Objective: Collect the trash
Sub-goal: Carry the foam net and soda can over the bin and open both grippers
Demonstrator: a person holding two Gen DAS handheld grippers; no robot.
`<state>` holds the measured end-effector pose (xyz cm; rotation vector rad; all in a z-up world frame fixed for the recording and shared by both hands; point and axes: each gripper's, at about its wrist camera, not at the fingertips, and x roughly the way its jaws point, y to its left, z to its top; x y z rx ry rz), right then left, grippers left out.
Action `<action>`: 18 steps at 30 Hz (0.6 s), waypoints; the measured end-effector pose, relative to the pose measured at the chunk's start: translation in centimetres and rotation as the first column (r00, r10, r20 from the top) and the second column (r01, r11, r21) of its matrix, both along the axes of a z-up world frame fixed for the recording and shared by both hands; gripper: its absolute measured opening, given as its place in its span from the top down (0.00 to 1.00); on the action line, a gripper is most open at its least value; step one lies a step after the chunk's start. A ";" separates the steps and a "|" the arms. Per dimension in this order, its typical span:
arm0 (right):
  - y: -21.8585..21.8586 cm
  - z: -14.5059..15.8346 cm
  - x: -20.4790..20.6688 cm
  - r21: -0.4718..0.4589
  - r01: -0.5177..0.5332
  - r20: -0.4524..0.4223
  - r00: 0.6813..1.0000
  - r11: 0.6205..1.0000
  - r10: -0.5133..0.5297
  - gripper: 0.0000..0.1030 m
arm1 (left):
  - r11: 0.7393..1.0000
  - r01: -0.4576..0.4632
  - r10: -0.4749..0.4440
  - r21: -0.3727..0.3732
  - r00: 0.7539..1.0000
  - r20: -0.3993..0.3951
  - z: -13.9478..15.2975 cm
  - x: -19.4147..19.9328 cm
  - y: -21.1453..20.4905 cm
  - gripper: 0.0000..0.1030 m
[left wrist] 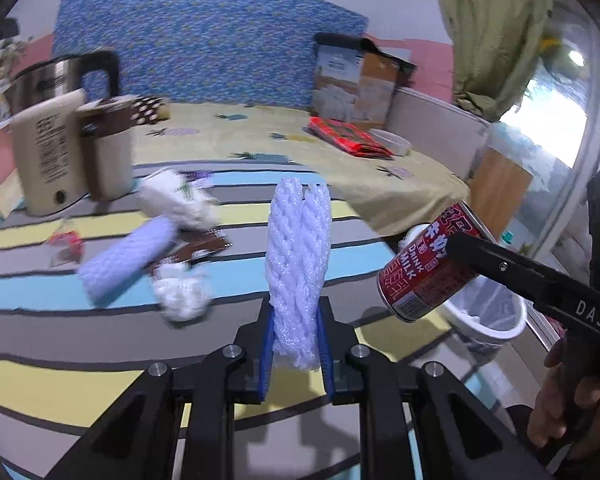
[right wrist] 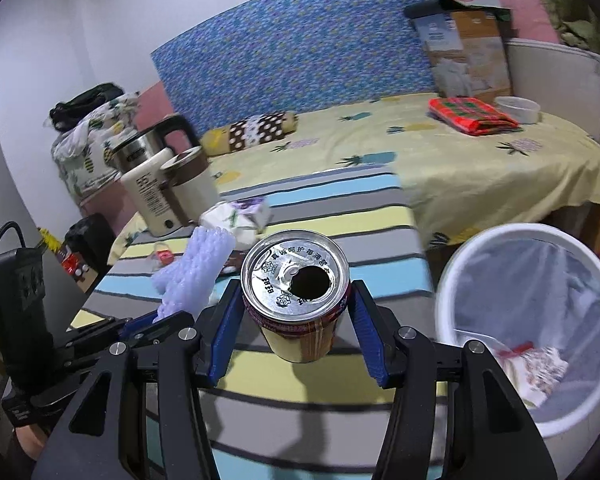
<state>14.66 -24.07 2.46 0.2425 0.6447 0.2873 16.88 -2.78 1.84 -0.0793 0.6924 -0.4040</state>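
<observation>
The left hand-held gripper is pinching a white foam net sleeve upright above the striped tabletop. The right hand-held gripper is clamped on an opened milk can just off the tabletop's right edge, beside the white trash bin.

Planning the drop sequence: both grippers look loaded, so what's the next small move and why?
Probably carry the right gripper rightward over the white bin and release. It is shut on the milk can, which sits left of the bin's open mouth, not above it. The left gripper holds its foam net farther away.
</observation>
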 end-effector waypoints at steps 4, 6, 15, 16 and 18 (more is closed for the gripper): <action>-3.3 0.3 -1.1 0.005 0.068 0.008 0.998 0.998 -0.068 0.47 | 0.998 0.063 -0.063 -0.004 0.998 0.016 0.6 -0.6 -3.4 0.81; -5.2 0.6 -1.8 0.002 0.113 0.014 0.993 0.994 -0.113 0.47 | 0.995 0.097 -0.097 -0.004 0.995 0.021 0.8 -0.8 -5.1 0.81; -10.7 0.0 -3.1 0.014 0.254 0.014 0.967 0.967 -0.254 0.47 | 0.977 0.214 -0.214 -0.006 0.977 0.026 1.1 -1.2 -12.3 0.81; -11.0 -0.3 -3.0 0.016 0.262 0.009 0.965 0.965 -0.262 0.47 | 0.973 0.229 -0.229 -0.008 0.973 0.024 1.1 -1.1 -13.3 0.81; -11.4 -0.8 -2.9 0.017 0.267 -0.001 0.964 0.964 -0.267 0.47 | 0.969 0.247 -0.247 -0.005 0.969 0.022 1.1 -1.0 -14.6 0.81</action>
